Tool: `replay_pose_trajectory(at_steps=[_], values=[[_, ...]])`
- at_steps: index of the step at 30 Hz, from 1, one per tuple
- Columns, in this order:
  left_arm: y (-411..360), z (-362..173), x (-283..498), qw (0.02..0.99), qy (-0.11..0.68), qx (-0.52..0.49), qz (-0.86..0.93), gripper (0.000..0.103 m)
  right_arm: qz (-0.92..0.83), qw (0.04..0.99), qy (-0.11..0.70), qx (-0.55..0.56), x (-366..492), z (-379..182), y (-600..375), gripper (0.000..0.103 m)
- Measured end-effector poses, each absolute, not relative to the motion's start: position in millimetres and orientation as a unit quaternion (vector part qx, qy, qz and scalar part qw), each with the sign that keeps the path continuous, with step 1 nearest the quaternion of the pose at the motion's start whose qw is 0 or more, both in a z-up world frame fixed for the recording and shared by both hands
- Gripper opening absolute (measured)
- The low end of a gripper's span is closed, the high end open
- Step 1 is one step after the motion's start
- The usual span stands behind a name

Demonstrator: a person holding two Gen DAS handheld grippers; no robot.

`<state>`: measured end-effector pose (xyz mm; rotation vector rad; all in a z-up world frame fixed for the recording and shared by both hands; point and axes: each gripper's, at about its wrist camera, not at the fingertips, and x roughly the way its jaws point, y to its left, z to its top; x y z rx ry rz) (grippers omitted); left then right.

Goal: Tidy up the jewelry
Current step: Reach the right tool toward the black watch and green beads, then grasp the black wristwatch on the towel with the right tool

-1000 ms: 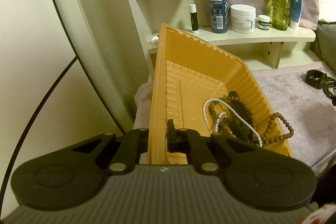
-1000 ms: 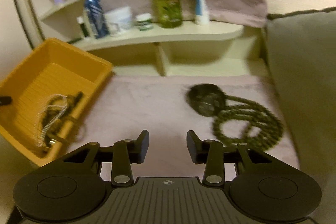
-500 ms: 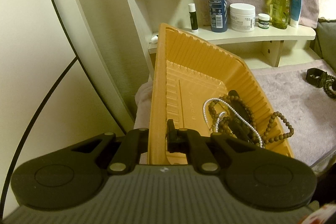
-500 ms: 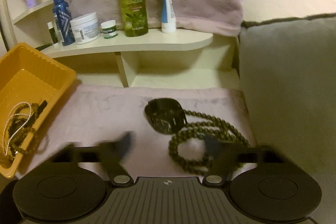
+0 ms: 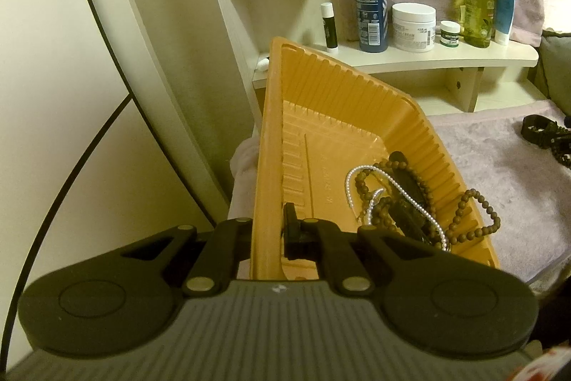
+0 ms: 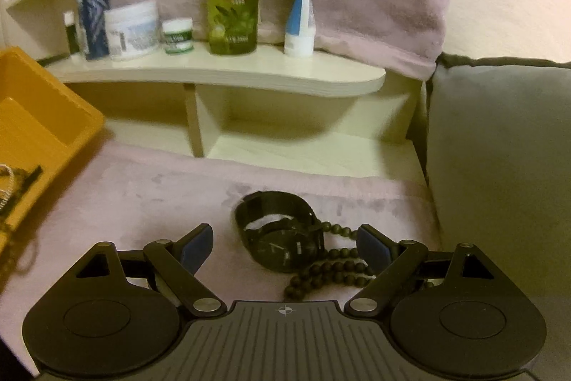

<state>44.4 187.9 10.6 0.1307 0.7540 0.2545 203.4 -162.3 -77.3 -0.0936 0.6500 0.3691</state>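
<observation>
Right gripper (image 6: pixel 283 247) jaws just spread wide, now straddling black watch (image 6: pixel 282 238) on towel; grasp looks next. Left gripper (image 5: pixel 266 231) pinching yellow tray (image 5: pixel 271 131) wall, unmoved.

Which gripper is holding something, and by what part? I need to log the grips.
The left gripper pinches the yellow tray by its near side wall. The right gripper holds nothing.

Left hand-held gripper (image 5: pixel 271 227) clamped, right (image 6: pixel 283 243) wide
</observation>
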Motion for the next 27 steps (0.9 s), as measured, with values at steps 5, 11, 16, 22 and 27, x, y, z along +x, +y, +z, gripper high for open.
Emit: replay_pose_trajectory(at_steps=[5,11,16,22,27], values=[[189,11,45,0.92,0.368,0.061,0.124,0.005,0.176,0.928,0.323,-0.052,209,-85,-160,0.079],[190,10,45,0.92,0.368,0.06,0.124,0.005,0.175,0.93,0.318,-0.062,206,-86,-156,0.051],[190,10,45,0.92,0.368,0.06,0.124,0.005,0.172,0.931,0.315,-0.063,202,-86,-155,0.049],[190,10,45,0.92,0.368,0.06,0.124,0.005,0.179,0.93,0.314,-0.06,197,-83,-153,0.048],[190,10,45,0.92,0.368,0.06,0.124,0.005,0.193,0.93,0.308,-0.056,189,-73,-148,0.048]])
